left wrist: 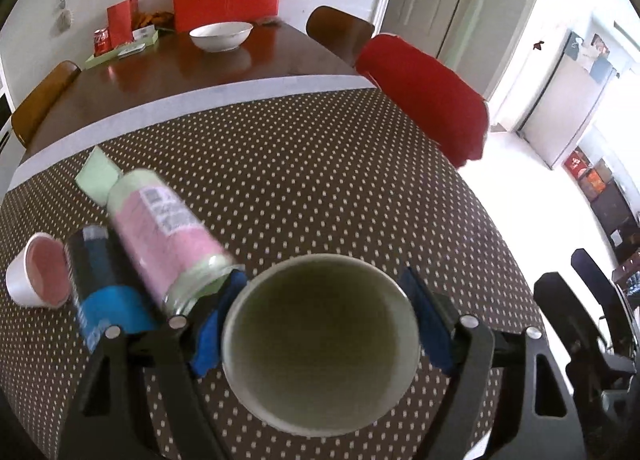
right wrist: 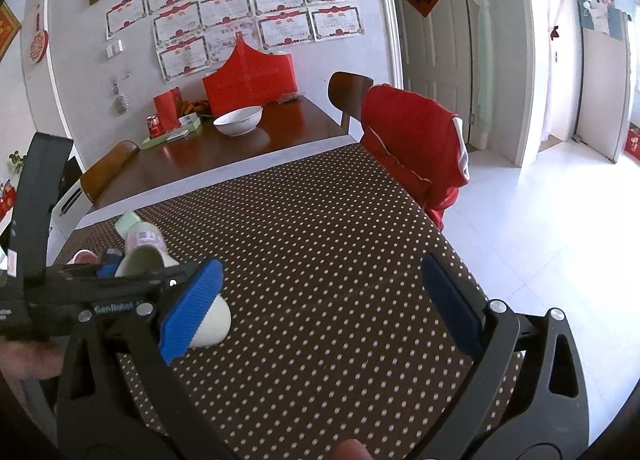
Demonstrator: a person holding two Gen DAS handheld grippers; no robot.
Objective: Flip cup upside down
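In the left wrist view a pale green cup (left wrist: 320, 344) sits between my left gripper's (left wrist: 324, 320) blue pads, its open mouth facing the camera. The pads press on its rim on both sides, so the left gripper is shut on the cup. In the right wrist view the cup (right wrist: 214, 318) shows as a pale rounded body held by the left gripper at the left, tilted above the dotted tablecloth (right wrist: 320, 240). My right gripper (right wrist: 324, 300) is open and empty over the cloth, to the right of the cup.
A pink-and-green can (left wrist: 168, 232), a blue can (left wrist: 104, 292) and a small white cup with a pink inside (left wrist: 38, 270) stand at the left. A white bowl (left wrist: 221, 35) and red boxes sit on the far wooden table. A chair with red cloth (left wrist: 424, 95) is at the right edge.
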